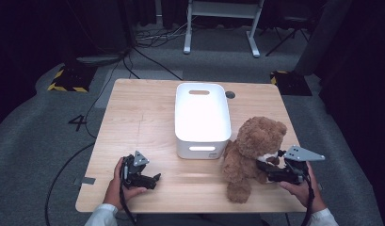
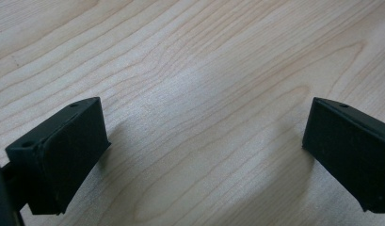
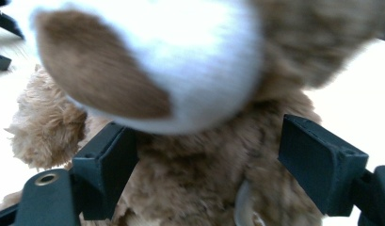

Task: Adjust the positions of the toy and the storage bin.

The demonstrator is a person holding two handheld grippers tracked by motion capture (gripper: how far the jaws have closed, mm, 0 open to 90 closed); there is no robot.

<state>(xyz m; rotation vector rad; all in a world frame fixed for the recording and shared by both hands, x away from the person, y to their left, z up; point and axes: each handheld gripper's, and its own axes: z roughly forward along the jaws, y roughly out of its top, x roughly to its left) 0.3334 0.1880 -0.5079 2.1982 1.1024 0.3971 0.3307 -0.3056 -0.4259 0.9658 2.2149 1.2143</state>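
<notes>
A: Right gripper (image 1: 270, 170)?
B: Pushed up against the bear (image 1: 250, 153), at its chest just under the snout. Jaws spread wide in the right gripper view, fur between them, not yet pinched. Held in the right hand (image 1: 300, 188) at the table's near right edge.

A: And the bear?
B: Sat upright on the table (image 1: 133, 117), near the front right, just beside the bin's (image 1: 202, 117) right front corner. Faced right, toward the gripper. Brown fur, white muzzle (image 3: 180, 61) with a brown nose patch, blurred up close.

A: Left gripper (image 1: 155, 180)?
B: Held low over bare wood at the near left, well apart from the bear. Jaws parted wide, only wood grain between them in the left gripper view. Gripped by the left hand (image 1: 116, 186).

A: The bin?
B: White, open-topped, at the table's middle.
</notes>
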